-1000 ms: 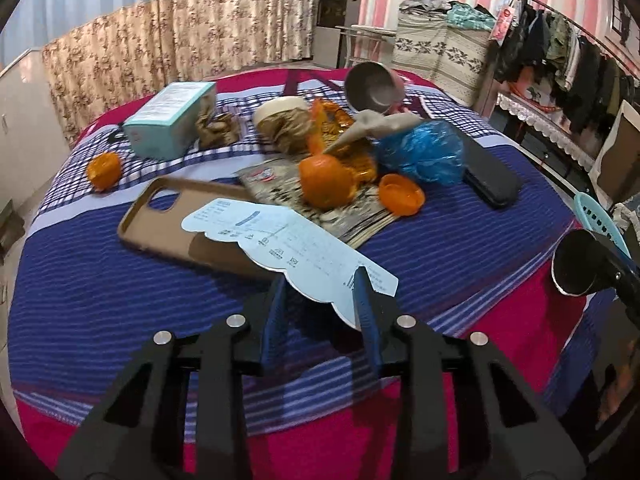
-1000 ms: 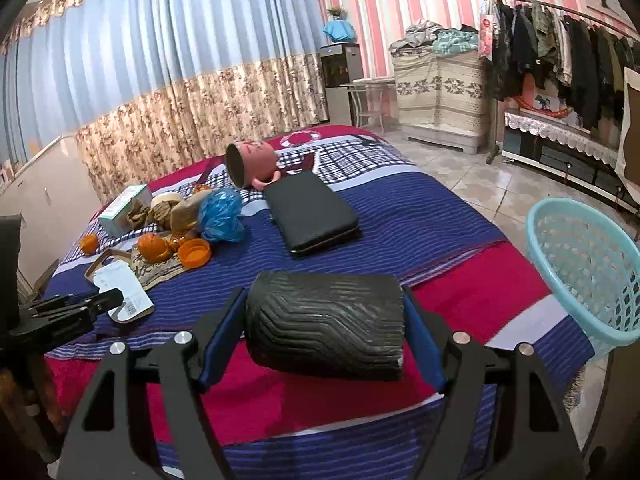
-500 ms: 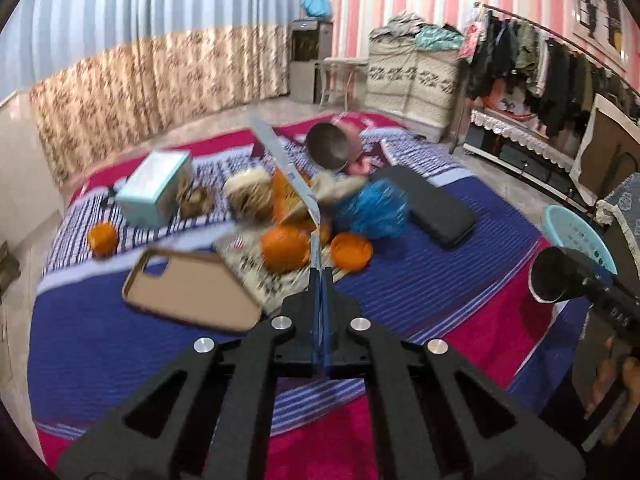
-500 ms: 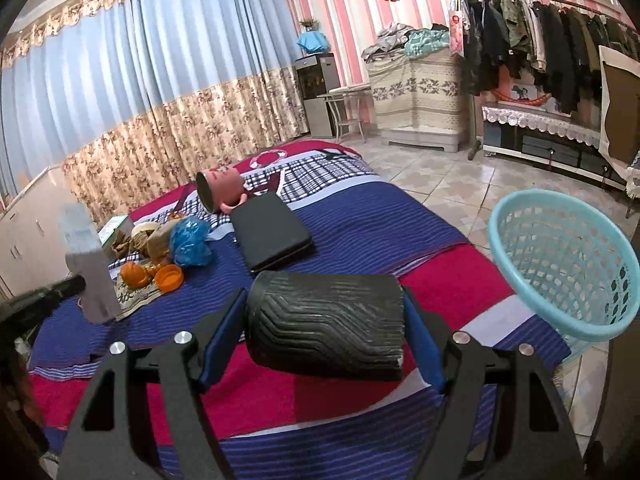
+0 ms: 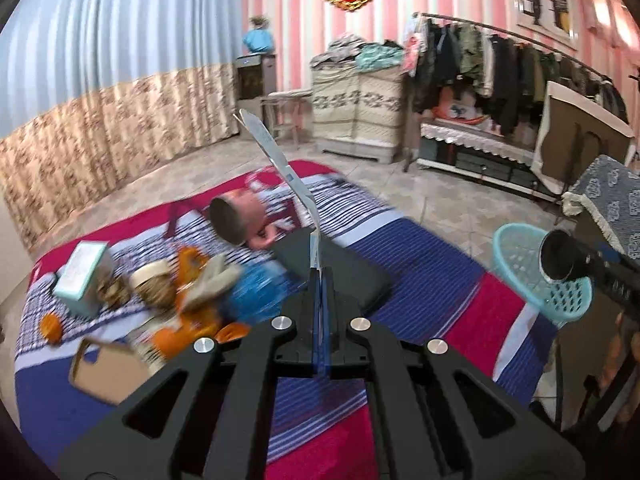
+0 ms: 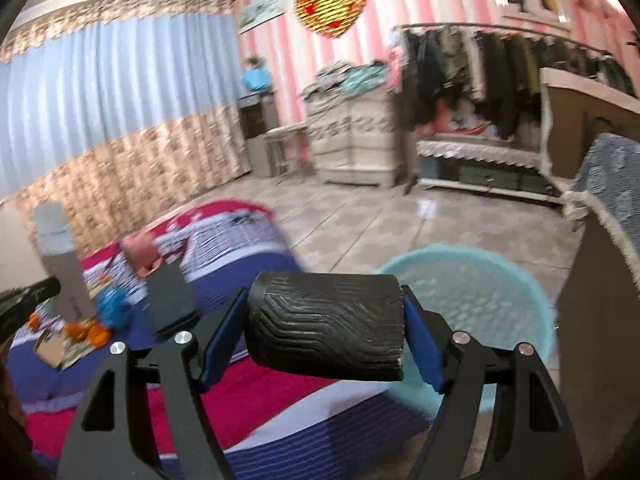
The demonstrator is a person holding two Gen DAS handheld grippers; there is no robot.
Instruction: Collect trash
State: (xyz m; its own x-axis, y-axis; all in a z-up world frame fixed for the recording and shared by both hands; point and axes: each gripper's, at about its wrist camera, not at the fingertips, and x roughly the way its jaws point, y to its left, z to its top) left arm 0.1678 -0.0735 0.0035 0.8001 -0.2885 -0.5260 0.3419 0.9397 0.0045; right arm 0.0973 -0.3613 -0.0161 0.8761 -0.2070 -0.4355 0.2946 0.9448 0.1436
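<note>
Presently, on my left wrist view, the left gripper (image 5: 319,276) is clenched on a paper slip (image 5: 280,160), which stands edge-on and tilted above the bed (image 5: 424,276). Beyond it lie a black case (image 5: 352,276), a pink mug (image 5: 236,220) on its side, a blue plastic bag (image 5: 256,292), orange peels (image 5: 188,320), a tissue box (image 5: 82,276) and a phone case (image 5: 104,372). A teal basket (image 5: 524,276) stands on the floor at right.

On my right wrist view, the right gripper (image 6: 324,324) grasps a black ribbed cup (image 6: 326,322) endwise between its blue pads (image 6: 422,344), just left of the basket (image 6: 500,280). The slip (image 6: 60,256) shows at far left.
</note>
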